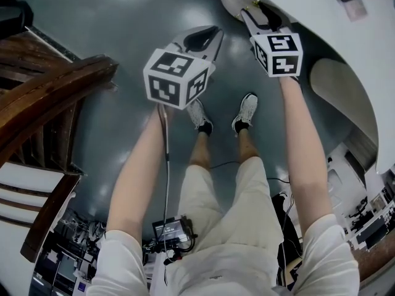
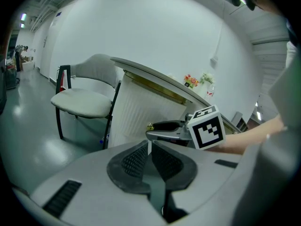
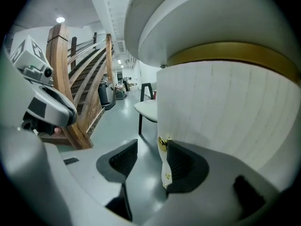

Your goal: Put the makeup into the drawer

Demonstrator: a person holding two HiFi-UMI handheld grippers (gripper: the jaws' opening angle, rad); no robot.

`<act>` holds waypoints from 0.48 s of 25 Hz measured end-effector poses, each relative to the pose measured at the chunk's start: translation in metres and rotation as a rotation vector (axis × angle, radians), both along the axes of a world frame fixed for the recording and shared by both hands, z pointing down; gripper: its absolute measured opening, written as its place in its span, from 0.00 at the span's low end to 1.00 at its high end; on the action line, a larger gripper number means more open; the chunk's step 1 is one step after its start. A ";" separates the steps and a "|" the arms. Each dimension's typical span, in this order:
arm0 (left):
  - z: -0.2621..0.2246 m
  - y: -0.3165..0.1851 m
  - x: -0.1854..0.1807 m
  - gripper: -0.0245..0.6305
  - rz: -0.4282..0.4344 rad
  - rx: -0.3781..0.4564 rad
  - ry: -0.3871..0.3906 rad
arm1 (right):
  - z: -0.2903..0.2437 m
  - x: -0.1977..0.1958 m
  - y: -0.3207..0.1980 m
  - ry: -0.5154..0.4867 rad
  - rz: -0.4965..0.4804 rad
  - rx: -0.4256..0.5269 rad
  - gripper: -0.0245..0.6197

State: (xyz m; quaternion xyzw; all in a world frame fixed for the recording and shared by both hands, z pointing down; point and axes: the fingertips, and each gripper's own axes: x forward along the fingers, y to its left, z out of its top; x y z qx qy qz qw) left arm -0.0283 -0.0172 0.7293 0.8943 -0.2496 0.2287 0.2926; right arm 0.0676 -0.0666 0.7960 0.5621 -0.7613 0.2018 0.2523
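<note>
Left of centre in the head view, the left gripper (image 1: pixel 213 33) hung over the floor (image 1: pixel 123 23), its jaws clenched together on nothing. To its right, the right gripper (image 3: pixel 149 147) had its jaws spread apart, with the gold knob (image 3: pixel 163 142) between them, close against the right-hand pad and clear of the other. That knob sat at the edge of the fluted white front, which I took for the drawer (image 3: pixel 225 112), at centre right of the right gripper view. I judged the knob small, hard and glossy, so likely to slip; I would pinch it squarely behind its head and pull straight, expecting a light drawer. I could not pick out the makeup for certain: small coloured things (image 2: pixel 190 81) on the tabletop (image 2: pixel 155 72), right of centre in the left gripper view, might be it.
</note>
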 end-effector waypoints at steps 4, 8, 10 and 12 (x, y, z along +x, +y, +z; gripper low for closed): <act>-0.001 0.001 -0.005 0.06 -0.008 -0.002 0.004 | 0.001 -0.007 0.006 -0.009 -0.014 -0.005 0.34; 0.000 0.002 -0.013 0.06 -0.026 -0.001 -0.001 | 0.001 -0.017 0.016 -0.022 -0.023 -0.014 0.34; -0.001 0.003 -0.019 0.06 -0.032 0.000 -0.005 | 0.000 -0.025 0.022 -0.043 -0.022 -0.018 0.34; -0.001 0.004 -0.025 0.06 -0.033 0.000 -0.009 | -0.001 -0.033 0.029 -0.051 -0.028 -0.019 0.34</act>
